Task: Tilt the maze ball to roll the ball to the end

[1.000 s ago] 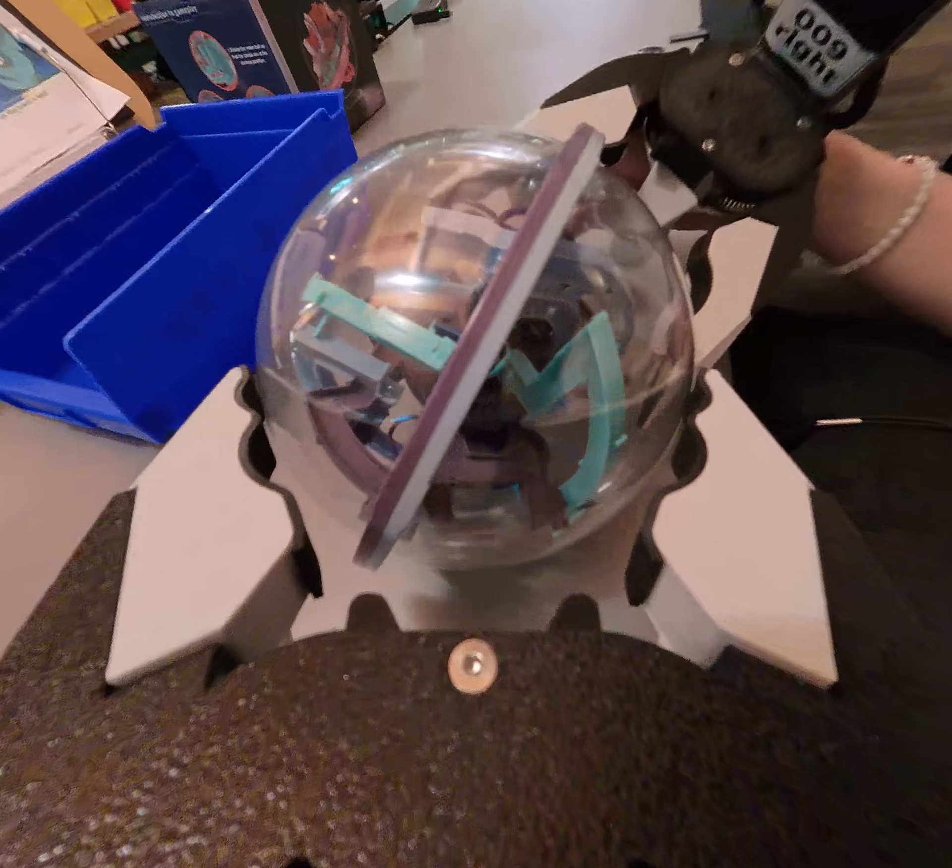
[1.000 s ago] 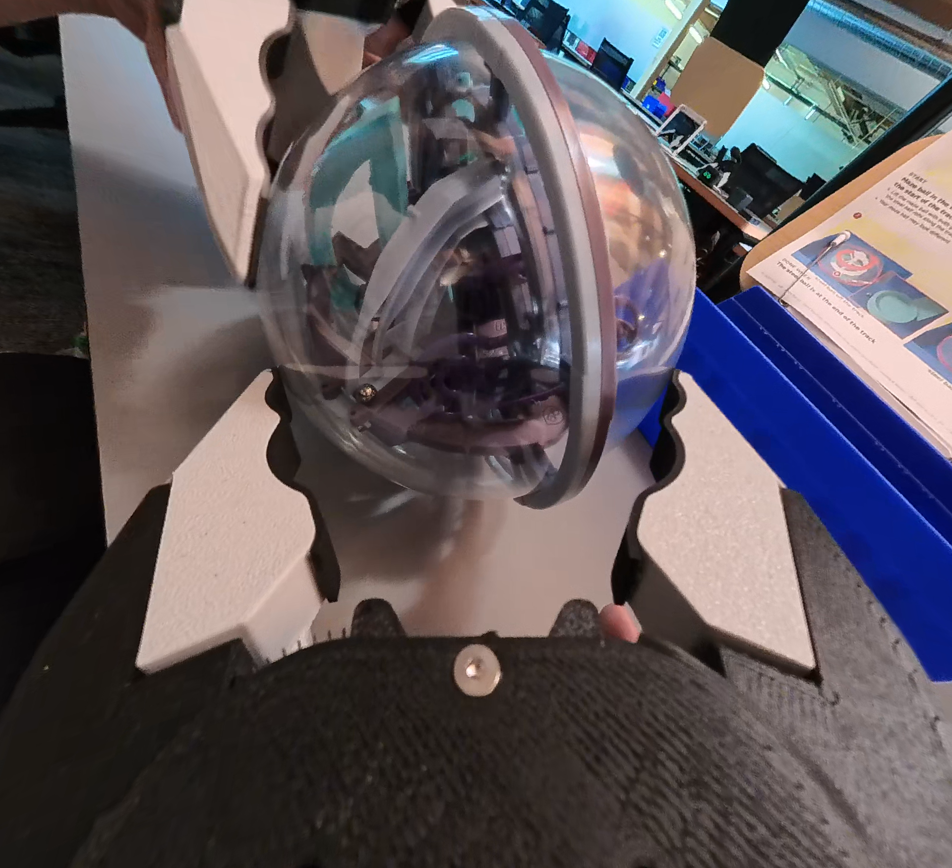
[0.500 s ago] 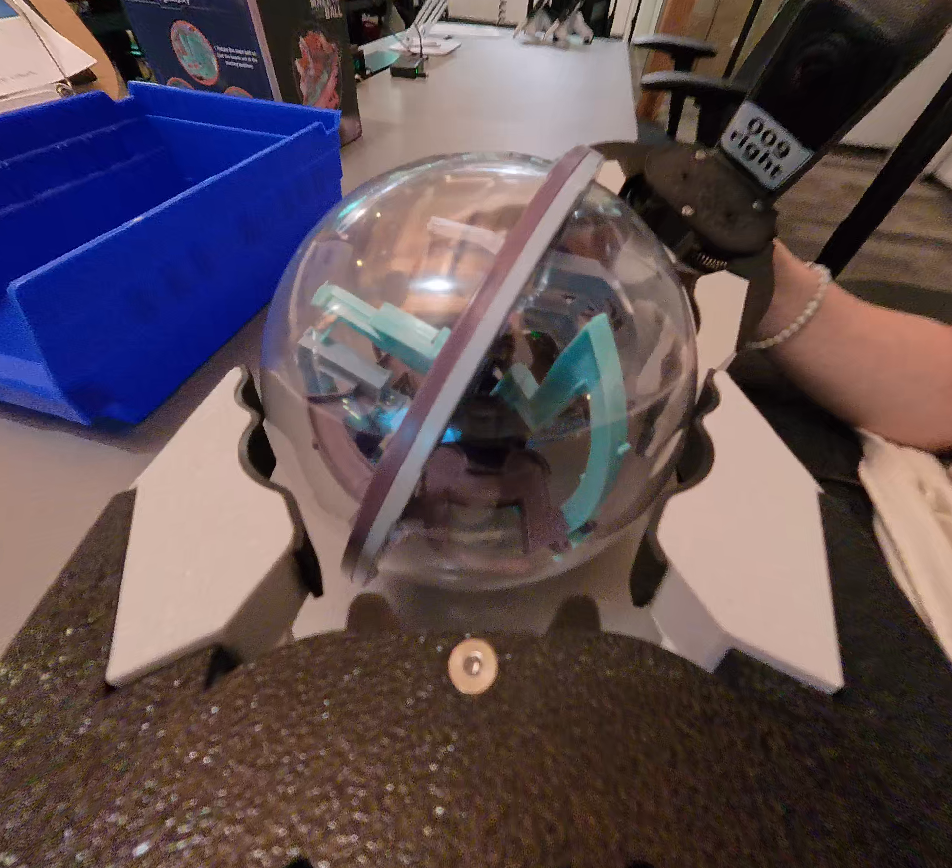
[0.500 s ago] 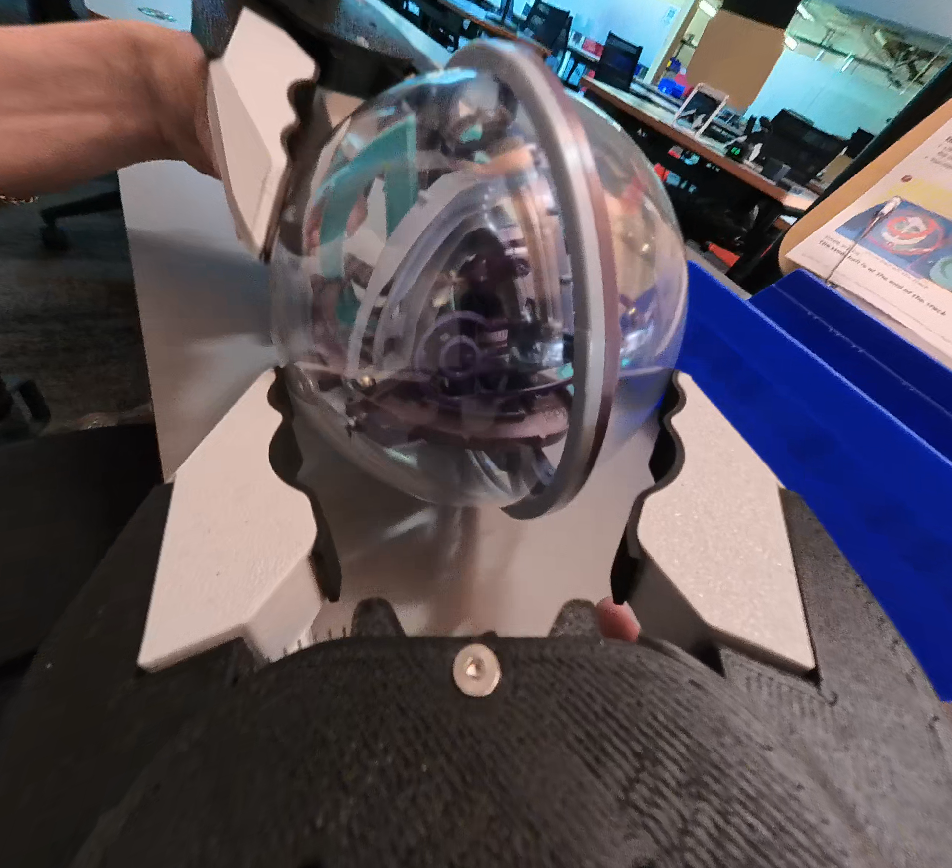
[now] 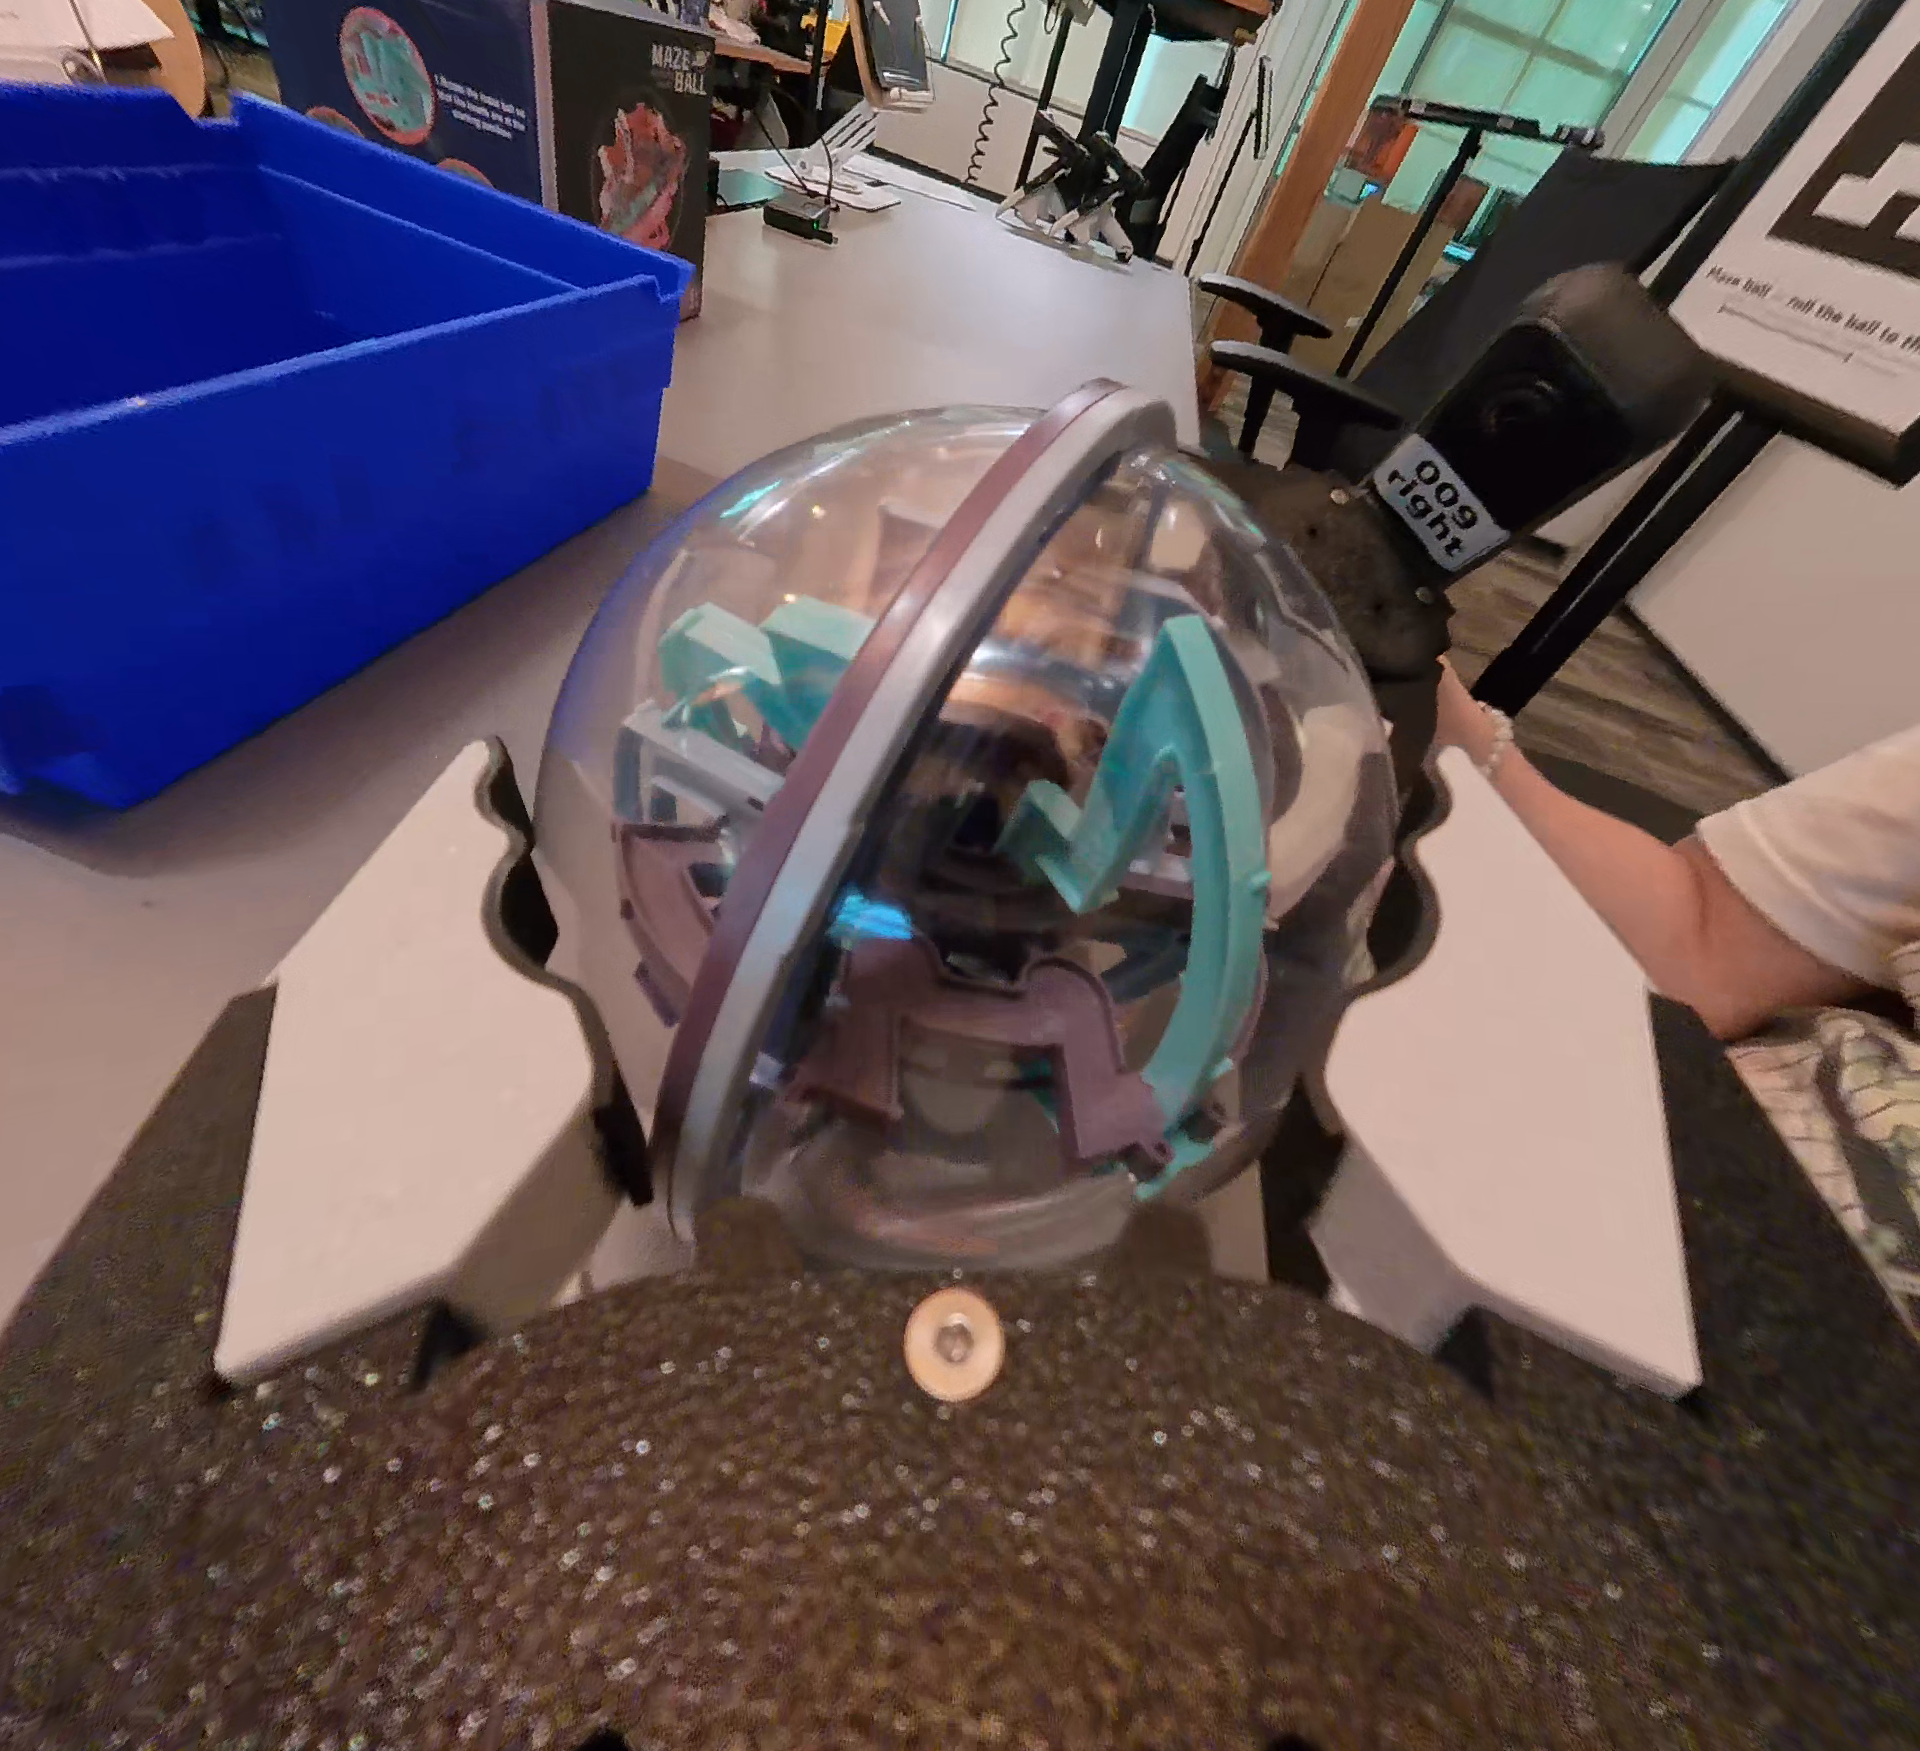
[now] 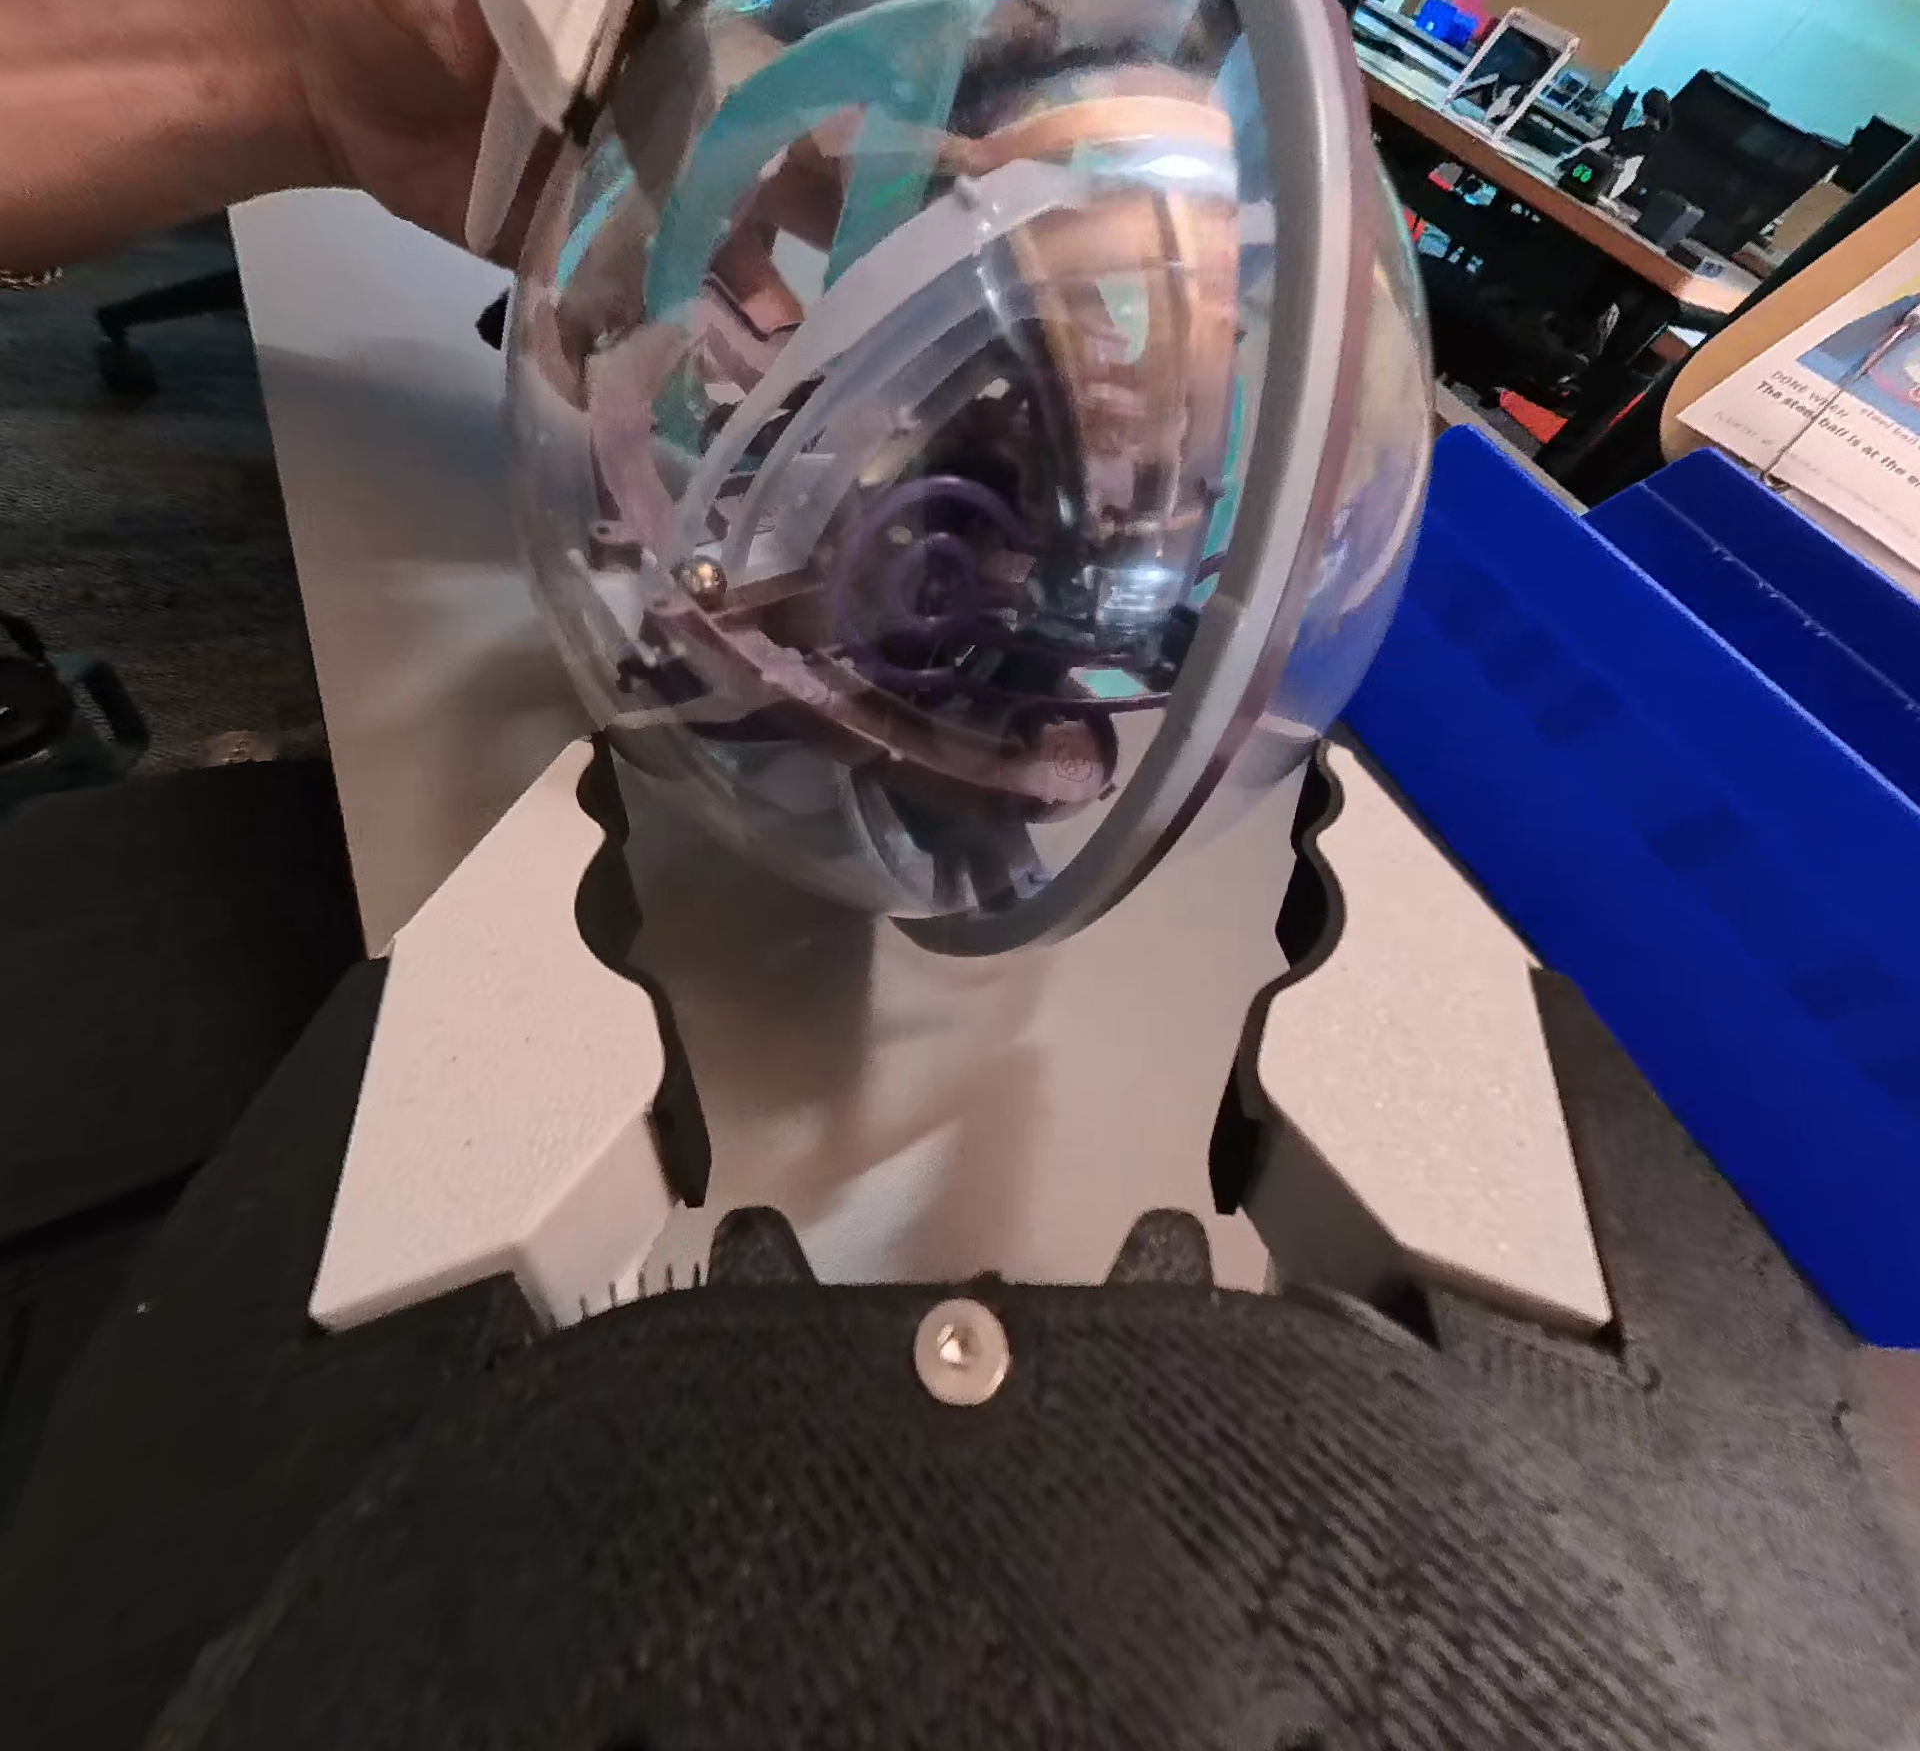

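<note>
The left gripper (image 5: 961,870) has its white fingers (image 5: 416,1057) pressed on both flanks of the clear maze ball (image 5: 966,828), which is held above the grey table (image 5: 914,319); the right gripper (image 6: 951,797) clasps the same sphere at its lower sides. Inside, a small steel ball (image 6: 698,575) sits on a purple track. Just beyond stands a blue bin (image 5: 312,413), then a dark box (image 5: 468,80)

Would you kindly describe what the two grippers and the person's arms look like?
Both grippers have pale grey angular fingers with wavy black inner pads on speckled black bodies with a silver screw. The right one carries a white label. A beaded bracelet and a short pale sleeve show on the right arm.
</note>
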Motion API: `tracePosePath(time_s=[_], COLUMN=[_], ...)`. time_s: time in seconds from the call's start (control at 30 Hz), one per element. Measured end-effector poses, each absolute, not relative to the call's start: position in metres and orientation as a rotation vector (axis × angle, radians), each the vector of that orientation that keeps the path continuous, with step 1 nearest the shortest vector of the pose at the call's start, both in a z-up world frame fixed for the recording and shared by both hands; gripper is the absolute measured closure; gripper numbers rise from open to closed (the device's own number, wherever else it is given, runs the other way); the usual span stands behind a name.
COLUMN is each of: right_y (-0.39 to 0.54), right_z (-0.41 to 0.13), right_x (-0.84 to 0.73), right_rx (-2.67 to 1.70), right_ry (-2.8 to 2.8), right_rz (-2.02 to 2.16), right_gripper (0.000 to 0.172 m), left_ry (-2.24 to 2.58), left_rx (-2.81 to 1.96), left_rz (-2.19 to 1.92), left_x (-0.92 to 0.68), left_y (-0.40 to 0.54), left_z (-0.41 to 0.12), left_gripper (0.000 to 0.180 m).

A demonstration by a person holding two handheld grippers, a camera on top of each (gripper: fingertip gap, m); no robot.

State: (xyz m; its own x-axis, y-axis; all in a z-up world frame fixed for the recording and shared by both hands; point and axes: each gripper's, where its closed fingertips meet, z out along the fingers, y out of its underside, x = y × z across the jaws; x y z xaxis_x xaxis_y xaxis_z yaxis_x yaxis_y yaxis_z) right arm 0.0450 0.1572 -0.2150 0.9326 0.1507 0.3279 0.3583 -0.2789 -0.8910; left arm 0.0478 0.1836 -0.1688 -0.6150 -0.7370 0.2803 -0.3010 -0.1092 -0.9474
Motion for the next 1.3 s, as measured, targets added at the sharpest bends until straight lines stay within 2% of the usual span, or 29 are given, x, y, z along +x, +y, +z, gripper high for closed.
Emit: tracePosePath(time_s=[0.03,0.57,0.73,1.3], right_y=[0.157,0.154,0.155,0.163], right_z=[-0.215,-0.224,-0.219,-0.193], right_x=[0.045,0.051,0.051,0.032], right_rx=[-1.863,-1.915,-1.867,-1.689], right_ry=[-0.372,-0.405,-0.428,-0.483], right_rz=[-0.211,-0.269,-0.293,-0.309], right_gripper=[0.046,0.050,0.050,0.048], left_ry=[1.821,1.774,1.713,1.800], left_rx=[-1.171,-1.305,-1.241,-1.291], left_rz=[-1.802,-1.895,-1.990,-1.922], left_x=[0.048,0.053,0.052,0.037], left_y=[0.184,0.184,0.185,0.199], left_z=[-0.169,-0.169,-0.167,-0.174], left_gripper=[0.025,0.025,0.025,0.029])
